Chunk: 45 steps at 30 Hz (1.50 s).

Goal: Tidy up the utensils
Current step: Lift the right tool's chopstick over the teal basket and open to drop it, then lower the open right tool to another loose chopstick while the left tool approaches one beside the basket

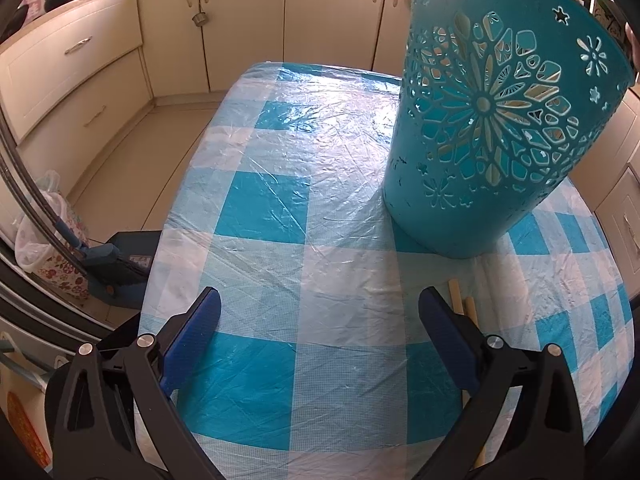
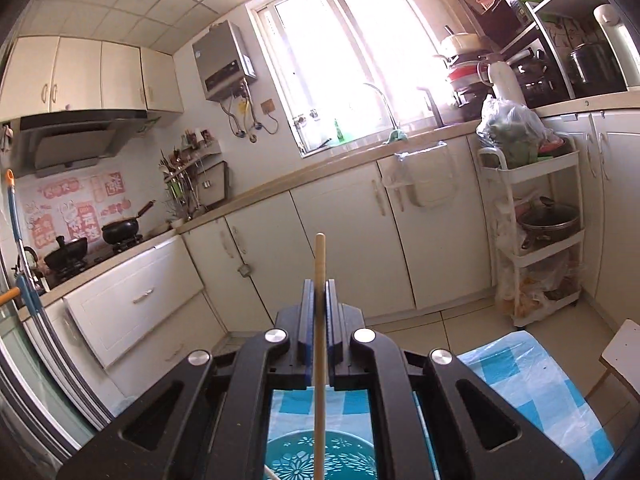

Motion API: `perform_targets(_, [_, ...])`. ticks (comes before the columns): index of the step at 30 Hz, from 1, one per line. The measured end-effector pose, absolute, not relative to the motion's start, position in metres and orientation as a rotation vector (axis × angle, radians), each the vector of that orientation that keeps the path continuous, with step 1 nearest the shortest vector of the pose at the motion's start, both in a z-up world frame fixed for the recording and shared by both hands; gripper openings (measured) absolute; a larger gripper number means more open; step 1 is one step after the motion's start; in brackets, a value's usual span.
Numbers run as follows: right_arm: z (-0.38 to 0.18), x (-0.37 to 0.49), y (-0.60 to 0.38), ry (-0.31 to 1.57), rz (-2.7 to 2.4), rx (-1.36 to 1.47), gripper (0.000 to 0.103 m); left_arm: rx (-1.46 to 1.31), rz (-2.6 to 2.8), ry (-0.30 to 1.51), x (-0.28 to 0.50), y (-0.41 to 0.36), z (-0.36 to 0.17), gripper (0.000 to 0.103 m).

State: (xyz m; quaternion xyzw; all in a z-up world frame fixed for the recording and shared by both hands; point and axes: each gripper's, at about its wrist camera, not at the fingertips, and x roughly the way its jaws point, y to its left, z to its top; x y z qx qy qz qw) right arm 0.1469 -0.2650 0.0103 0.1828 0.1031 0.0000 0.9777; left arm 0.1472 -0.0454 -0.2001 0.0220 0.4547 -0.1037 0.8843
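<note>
A teal perforated utensil holder (image 1: 496,120) stands on the blue-and-white checked tablecloth (image 1: 304,208), at the right of the left wrist view, with wooden sticks visible through its cut-outs. Two wooden chopsticks (image 1: 464,304) lie on the cloth beside my left gripper's right finger. My left gripper (image 1: 320,312) is open and empty, low over the cloth in front of the holder. My right gripper (image 2: 319,300) is shut on a wooden chopstick (image 2: 319,264) held upright. It hangs above the holder (image 2: 320,456), whose rim shows below between the gripper's arms.
Cream kitchen cabinets (image 1: 248,20) run behind the table. A blue dustpan and broom (image 1: 116,264) and a bagged bin (image 1: 44,240) stand on the floor at the left. A white trolley (image 2: 536,232) stands by the counter, and a chair edge (image 2: 620,356) is at the right.
</note>
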Motion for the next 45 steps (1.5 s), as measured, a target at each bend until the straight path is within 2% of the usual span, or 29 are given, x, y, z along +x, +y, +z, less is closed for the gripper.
perform_targets(14, [-0.008, 0.127, -0.251, 0.278, 0.031, 0.271, 0.008, 0.042, -0.216, 0.945, 0.146, -0.046, -0.199, 0.095])
perform_targets(18, [-0.006, 0.111, -0.260, 0.275, 0.024, 0.287, 0.023, 0.045, -0.216, 0.941, 0.145, -0.045, -0.199, 0.095])
perform_targets(23, [0.002, 0.068, -0.275, 0.211, 0.000, 0.304, 0.027, 0.041, -0.213, 0.941, 0.145, -0.044, -0.198, 0.095])
perform_targets(25, [0.003, 0.043, -0.281, 0.187, -0.015, 0.313, 0.031, 0.038, -0.210, 0.937, 0.145, -0.044, -0.198, 0.095])
perform_targets(27, [-0.001, 0.018, -0.283, 0.182, -0.030, 0.319, 0.040, 0.034, -0.203, 0.930, 0.145, -0.043, -0.197, 0.095])
perform_targets(28, [-0.006, 0.008, -0.283, 0.192, -0.032, 0.313, 0.041, 0.031, -0.200, 0.927, 0.145, -0.043, -0.197, 0.095])
perform_targets(31, [-0.035, -0.012, -0.272, 0.301, -0.024, 0.281, 0.041, 0.020, -0.192, 0.922, 0.145, -0.041, -0.196, 0.095])
perform_targets(35, [-0.096, -0.001, -0.249, 0.573, 0.044, 0.270, 0.041, 0.010, -0.180, 0.921, 0.146, -0.040, -0.196, 0.095])
perform_targets(37, [-0.122, 0.011, -0.240, 0.683, 0.086, 0.288, 0.032, 0.001, -0.172, 0.918, 0.146, -0.038, -0.196, 0.095])
perform_targets(41, [-0.147, 0.031, -0.221, 0.790, 0.129, 0.274, 0.028, -0.032, -0.157, 0.915, 0.147, -0.031, -0.196, 0.095])
perform_targets(45, [-0.157, 0.043, -0.204, 0.835, 0.143, 0.231, 0.028, -0.062, -0.148, 0.922, 0.149, -0.026, -0.197, 0.095])
